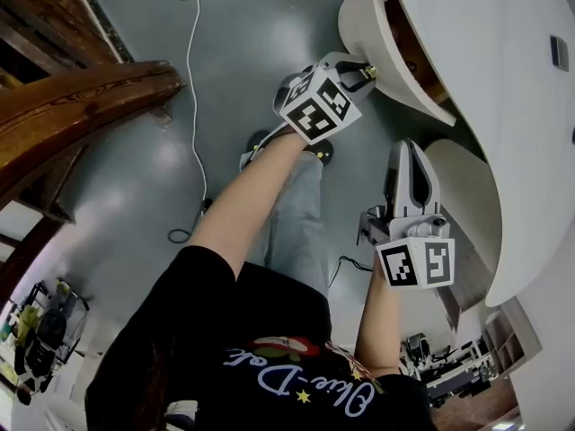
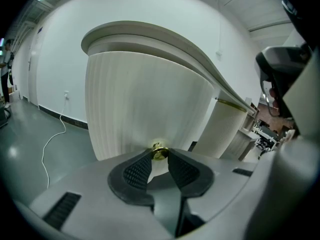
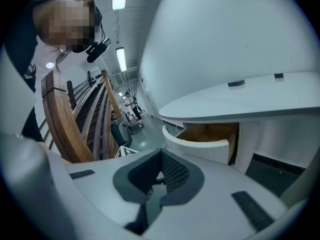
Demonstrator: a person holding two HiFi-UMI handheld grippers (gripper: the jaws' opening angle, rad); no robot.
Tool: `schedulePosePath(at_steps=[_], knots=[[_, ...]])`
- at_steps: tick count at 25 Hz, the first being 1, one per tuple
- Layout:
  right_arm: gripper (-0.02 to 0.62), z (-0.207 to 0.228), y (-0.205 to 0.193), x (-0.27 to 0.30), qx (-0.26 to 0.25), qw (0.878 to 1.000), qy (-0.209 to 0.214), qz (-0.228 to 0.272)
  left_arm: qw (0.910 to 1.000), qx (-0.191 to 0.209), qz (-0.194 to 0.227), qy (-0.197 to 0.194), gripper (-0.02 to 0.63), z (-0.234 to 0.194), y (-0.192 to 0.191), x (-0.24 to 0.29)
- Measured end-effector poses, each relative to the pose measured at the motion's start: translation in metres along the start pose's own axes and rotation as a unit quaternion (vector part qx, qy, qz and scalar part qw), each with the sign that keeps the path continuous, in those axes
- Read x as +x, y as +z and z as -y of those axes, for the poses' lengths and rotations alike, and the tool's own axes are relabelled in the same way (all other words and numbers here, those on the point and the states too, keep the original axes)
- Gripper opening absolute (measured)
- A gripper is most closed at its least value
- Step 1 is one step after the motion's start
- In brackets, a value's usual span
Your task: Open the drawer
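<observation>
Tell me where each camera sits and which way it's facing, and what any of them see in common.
Head view: on the person's head, looking steeply down at the desk; shows both arms, the left gripper and the right gripper.
Left gripper view: on the left gripper, looking along jaws closed on the knob of the drawer; no body shows.
Right gripper view: on the right gripper, facing the open drawer from its side, jaws shut, empty; the person's head shows.
Shared: all three see the drawer.

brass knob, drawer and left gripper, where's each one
brass knob [image 2: 159, 152]: left gripper view, its round head.
drawer [image 3: 197, 148]: right gripper view, its curved white front.
left gripper [image 1: 363, 72]: head view, midway between its fingertips.
</observation>
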State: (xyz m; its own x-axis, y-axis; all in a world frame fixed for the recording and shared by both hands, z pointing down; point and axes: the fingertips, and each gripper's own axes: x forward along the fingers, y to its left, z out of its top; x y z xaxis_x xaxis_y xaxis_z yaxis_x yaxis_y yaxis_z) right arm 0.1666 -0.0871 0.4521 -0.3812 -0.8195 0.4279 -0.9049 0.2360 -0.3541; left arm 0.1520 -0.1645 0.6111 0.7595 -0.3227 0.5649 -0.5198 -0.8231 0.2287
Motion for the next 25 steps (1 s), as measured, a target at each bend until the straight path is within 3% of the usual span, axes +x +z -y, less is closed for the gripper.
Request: schedulePosePath(at_steps=[25], knots=[[0.000,-0.019,-0.008,-0.022,0.019,0.999,-0.028,0.015,0.9998,0.010,-0.016,-0.011,0.098,0.010,-0.021,-0.026]])
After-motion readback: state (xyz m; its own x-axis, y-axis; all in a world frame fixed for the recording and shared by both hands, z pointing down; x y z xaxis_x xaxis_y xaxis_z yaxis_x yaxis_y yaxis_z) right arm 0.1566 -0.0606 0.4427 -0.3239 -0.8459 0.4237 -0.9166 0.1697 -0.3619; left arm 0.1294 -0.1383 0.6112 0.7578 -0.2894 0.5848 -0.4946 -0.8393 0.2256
